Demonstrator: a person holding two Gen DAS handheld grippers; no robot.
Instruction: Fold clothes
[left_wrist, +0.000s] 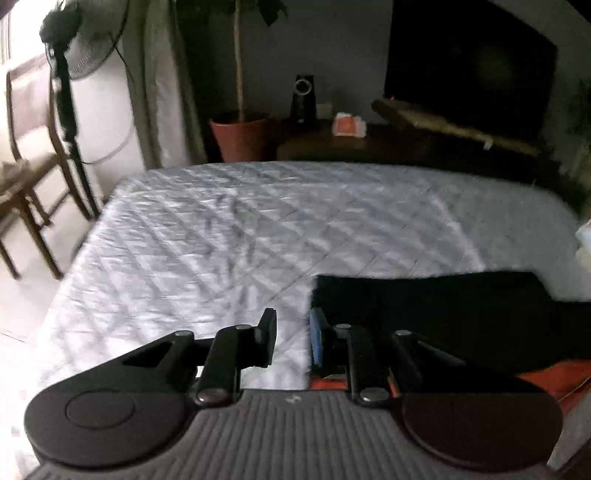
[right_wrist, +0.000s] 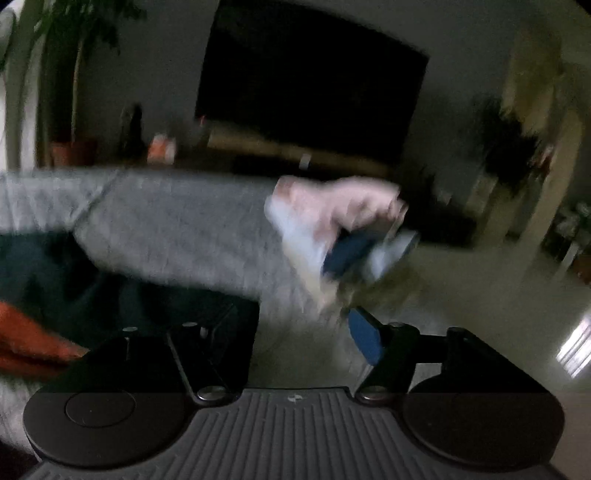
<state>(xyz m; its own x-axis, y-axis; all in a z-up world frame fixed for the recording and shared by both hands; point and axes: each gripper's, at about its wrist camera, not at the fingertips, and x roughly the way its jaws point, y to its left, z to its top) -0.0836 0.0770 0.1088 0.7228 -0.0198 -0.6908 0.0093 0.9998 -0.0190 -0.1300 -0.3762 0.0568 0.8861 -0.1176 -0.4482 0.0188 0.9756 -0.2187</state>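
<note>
A black folded garment (left_wrist: 443, 306) lies flat on the white quilted bed (left_wrist: 229, 236), with an orange cloth (left_wrist: 546, 376) showing under its near edge. My left gripper (left_wrist: 293, 339) hovers at the garment's left edge; its jaws stand a little apart, with only quilt showing between them. In the blurred right wrist view, my right gripper (right_wrist: 295, 336) is open wide and holds nothing. Ahead of it, a loose heap of pink, white and blue clothes (right_wrist: 332, 218) sits at the bed's right edge. The dark garment (right_wrist: 74, 280) and orange cloth (right_wrist: 29, 343) appear to its left.
Left of the bed are a wooden chair (left_wrist: 26, 184) and a standing fan (left_wrist: 77, 48). Beyond the far edge stand a potted plant (left_wrist: 240, 136), a speaker (left_wrist: 304, 98) and a large dark screen (left_wrist: 469, 70) over a low cabinet. Bare floor (right_wrist: 480, 295) lies right of the bed.
</note>
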